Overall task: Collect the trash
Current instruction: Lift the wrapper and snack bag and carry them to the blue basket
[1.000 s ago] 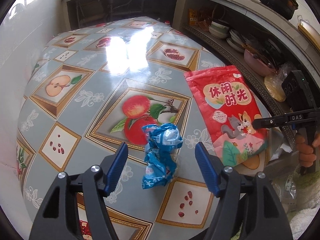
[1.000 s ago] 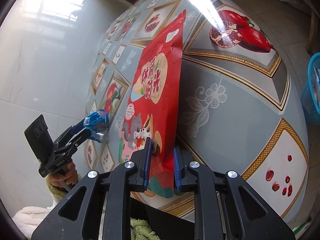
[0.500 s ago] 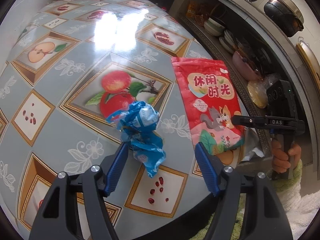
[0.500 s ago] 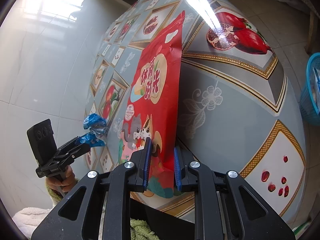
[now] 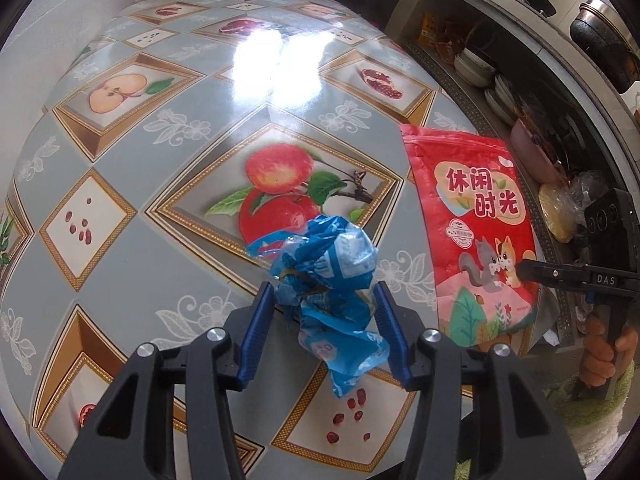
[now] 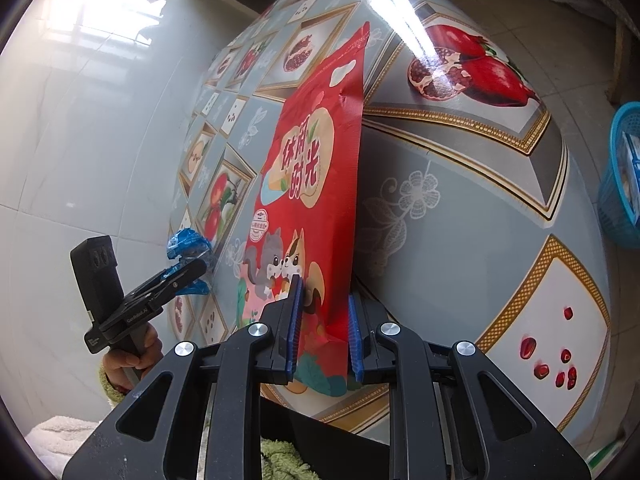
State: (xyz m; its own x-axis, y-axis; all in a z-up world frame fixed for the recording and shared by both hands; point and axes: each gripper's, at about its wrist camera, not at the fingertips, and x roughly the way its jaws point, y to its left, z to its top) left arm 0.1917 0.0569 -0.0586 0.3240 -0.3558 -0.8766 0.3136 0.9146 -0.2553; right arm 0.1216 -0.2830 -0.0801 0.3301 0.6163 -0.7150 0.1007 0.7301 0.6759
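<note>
Since a second ago our left claw (image 5: 324,312) has closed on the crumpled blue wrapper (image 5: 328,276) above the tabletop (image 5: 160,160), while our right claw (image 6: 322,320) still pinches the red snack bag (image 6: 312,184) upright, both ready for binning.

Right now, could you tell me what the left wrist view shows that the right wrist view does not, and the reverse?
Only the left wrist view shows the shelf of bowls and the dark pot. Only the right wrist view shows the blue basket on the floor and the white tiled wall. Both show the fruit-print table, the red bag clamped in the right gripper, and the blue wrapper between the fingers of the left gripper.
</note>
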